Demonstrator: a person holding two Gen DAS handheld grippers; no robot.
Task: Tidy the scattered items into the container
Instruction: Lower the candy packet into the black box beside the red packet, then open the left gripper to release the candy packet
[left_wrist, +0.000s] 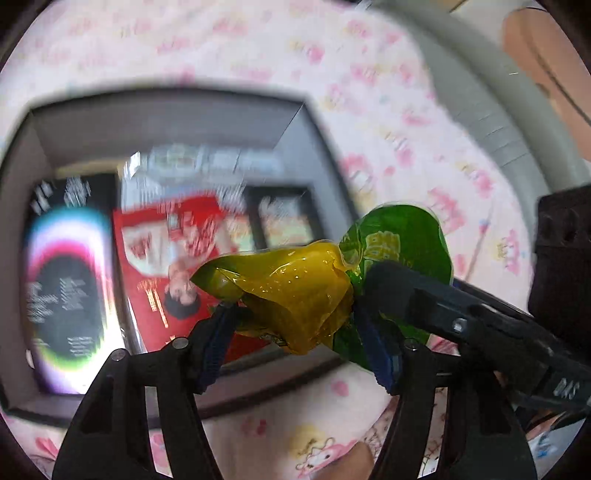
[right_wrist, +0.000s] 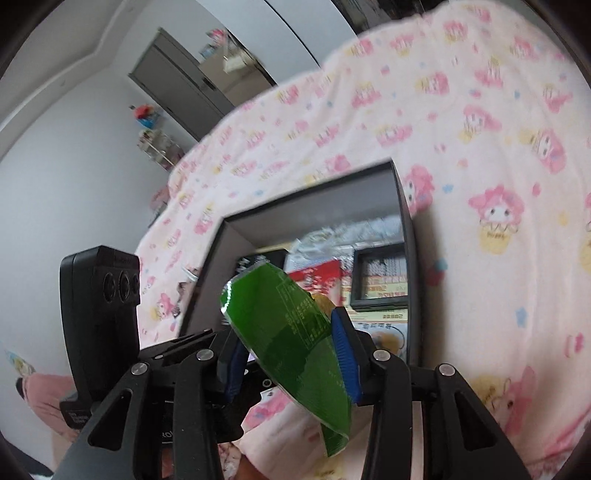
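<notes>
Packet (left_wrist: 295, 291), green and yellow, is being held across the near right corner of the box (left_wrist: 317, 133) in the left wrist view. Left gripper (left_wrist: 295, 325) is seen partly closed on the yellow end, blue pads (left_wrist: 214, 347) pressing the crumpled film. Right gripper (left_wrist: 384, 284) is seen entering from the right, its finger laid over the green end. The long axis is being kept left to right between the two, above the box rim. Box contents are blurred: a red card (left_wrist: 155, 266) and a dark card (left_wrist: 66, 295) are being made out on the floor of it.

In the right wrist view the packet (right_wrist: 295, 339) is being pinched between the right gripper (right_wrist: 291, 354) fingers, narrowly open, the green end running up and away toward the box (right_wrist: 402, 229). The box is lying ahead, just past the packet tip, on the pink blanket (right_wrist: 480, 147). Left gripper's camera block (right_wrist: 99, 306) is showing at left.

Judged: both hands are about equally near; the drop is turning on carrying the packet forward over the rim.
</notes>
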